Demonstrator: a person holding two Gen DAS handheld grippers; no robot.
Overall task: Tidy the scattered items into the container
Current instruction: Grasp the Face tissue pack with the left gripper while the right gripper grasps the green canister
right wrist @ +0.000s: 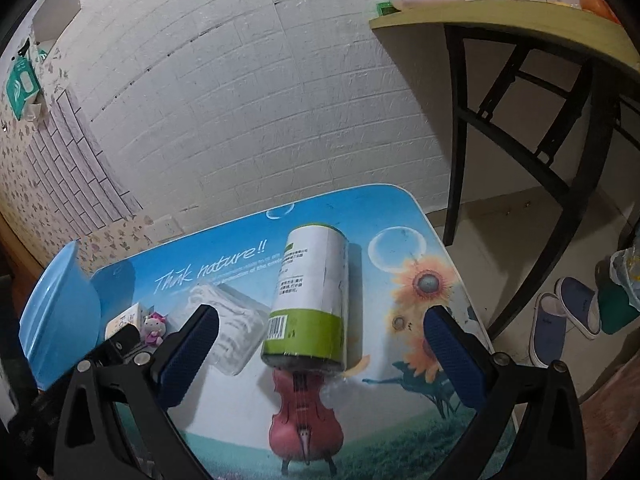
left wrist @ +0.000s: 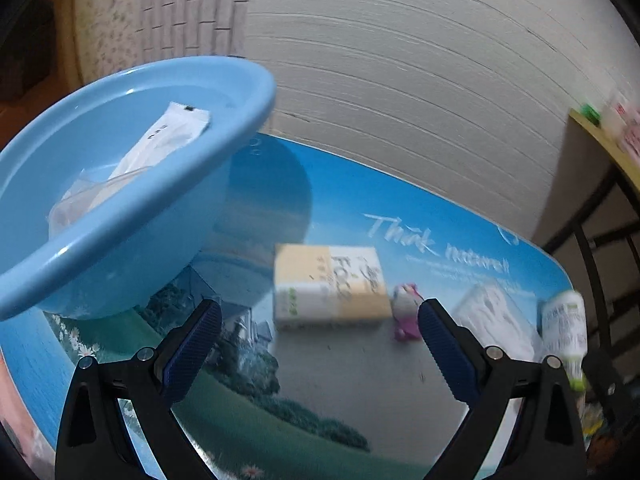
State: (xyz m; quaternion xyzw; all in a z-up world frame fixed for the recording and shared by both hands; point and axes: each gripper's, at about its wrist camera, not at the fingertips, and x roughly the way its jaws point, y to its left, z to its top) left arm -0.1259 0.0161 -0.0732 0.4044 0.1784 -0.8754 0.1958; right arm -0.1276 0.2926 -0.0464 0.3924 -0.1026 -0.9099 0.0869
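Canister (right wrist: 310,300) lies between spread right jaws.

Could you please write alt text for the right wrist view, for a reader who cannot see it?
The open right gripper hovers over a green-and-white cylindrical canister lying on its side on a picture-printed table. To its left sit a clear plastic packet of white items, a small pink-and-white cat figurine and a light blue plastic basin.

Two low forward wrist views, shared printed tabletop (left wrist: 352,364) (right wrist: 224,264)
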